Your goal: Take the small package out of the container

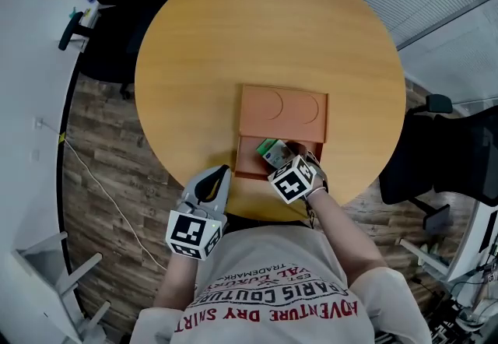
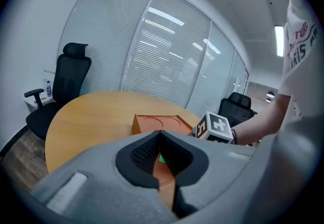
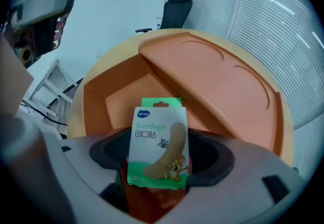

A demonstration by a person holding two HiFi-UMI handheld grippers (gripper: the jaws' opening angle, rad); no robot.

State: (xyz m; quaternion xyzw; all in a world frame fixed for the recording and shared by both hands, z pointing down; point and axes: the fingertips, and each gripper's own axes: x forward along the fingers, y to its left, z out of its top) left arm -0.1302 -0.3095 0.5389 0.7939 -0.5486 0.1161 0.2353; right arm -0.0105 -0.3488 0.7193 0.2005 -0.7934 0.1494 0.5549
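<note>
bright even light, dark warped corners

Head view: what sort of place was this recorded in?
Probably an office meeting room: a round wooden table, black office chairs beside it, and glass partition walls with blinds.

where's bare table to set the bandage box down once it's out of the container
Round table is bare beyond the orange container and on both its sides. Crowded at the near edge: the bandage box, the right gripper and the left gripper.
</note>
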